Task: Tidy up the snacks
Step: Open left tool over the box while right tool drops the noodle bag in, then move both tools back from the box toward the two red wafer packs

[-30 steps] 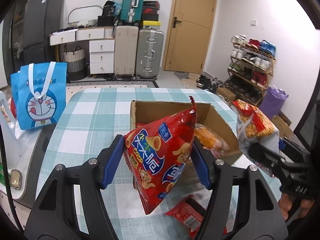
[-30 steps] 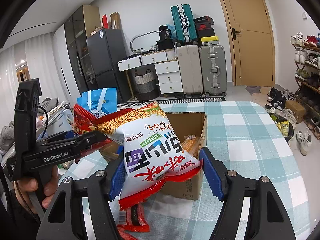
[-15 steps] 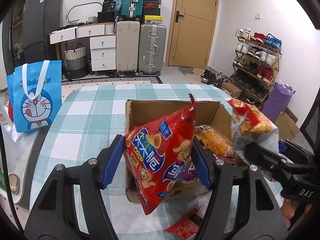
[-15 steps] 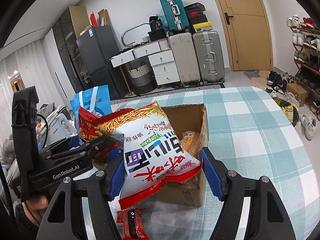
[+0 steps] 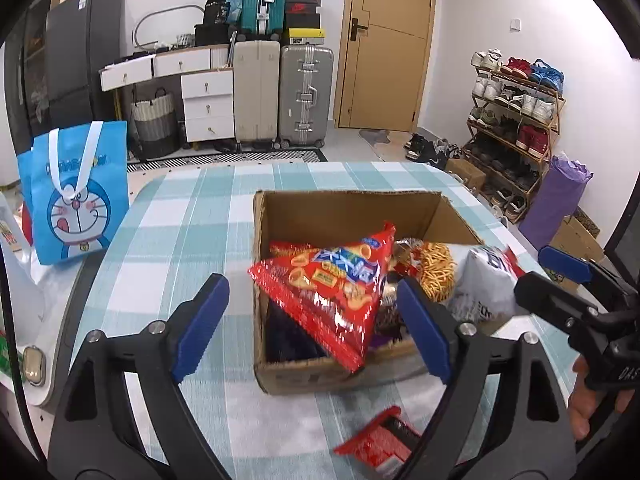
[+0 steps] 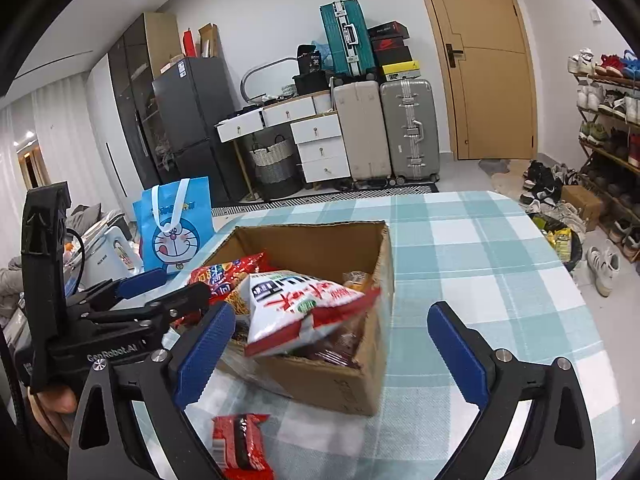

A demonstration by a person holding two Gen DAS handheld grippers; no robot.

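An open cardboard box [image 5: 348, 208] [image 6: 372, 364] stands on the checked tablecloth and holds several snack bags. A red snack bag [image 5: 332, 284] lies tilted over the box's near left rim; it also shows in the right wrist view [image 6: 224, 272]. A white and red noodle snack bag [image 6: 300, 304] [image 5: 484, 284] lies tilted over the box's right side. My left gripper [image 5: 312, 324] is open and empty just in front of the box. My right gripper [image 6: 332, 352] is open and empty beside the box. A small red packet [image 5: 380, 444] [image 6: 240, 444] lies on the table before the box.
A blue Doraemon bag [image 5: 76, 188] [image 6: 176, 224] stands off the table's left edge. The table's far half [image 5: 224, 192] lies behind the box. Suitcases [image 5: 280, 92], drawers and a shoe rack [image 5: 516, 120] stand across the room.
Both grippers opened and let go of their bags. The red bag and the white noodle bag dropped onto the box. Both grippers moved closer to the box.
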